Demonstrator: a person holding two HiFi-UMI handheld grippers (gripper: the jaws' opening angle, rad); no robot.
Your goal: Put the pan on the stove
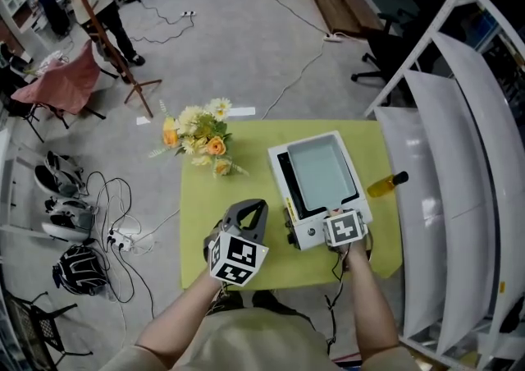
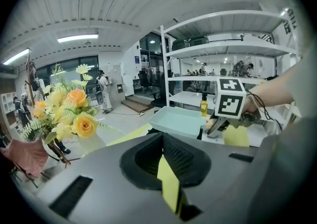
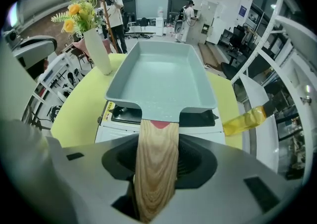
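The right gripper (image 3: 157,164) is closed on the pale wooden handle (image 3: 157,141) of the pan (image 3: 158,77). The grain fills the space between the jaws, and the handle's near end drops out of sight into the gripper's dark hollow. From the head view those jaws are hidden under the gripper's marker cube (image 1: 345,228) and the hand behind it. The left gripper (image 2: 164,163) holds nothing. Its jaws are drawn together, with only a sliver of yellow-green table showing between them, and it hovers over the table (image 1: 213,197), apart from the stove. The pan lies over the black top of the white stove (image 3: 200,127). Its shallow rectangular body covers the burner, so I cannot tell whether its base rests there or hangs just above. Both marker cubes carry black-and-white square patterns and no words. A yellow label (image 3: 107,109) sits at the stove's front corner, its print too small to read. The pan is light teal and bare inside (nothing but faint speckles in the coating). A bottle (image 3: 245,120) of yellow liquid with a dark cap stands just beside the stove on the shelving side. A white vase (image 3: 97,52) near the stove's other side holds yellow and orange flowers (image 1: 199,135), and in the head view the blooms hide the vase entirely. White shelving (image 1: 459,156) runs along the table's right edge, cut off by the frame.
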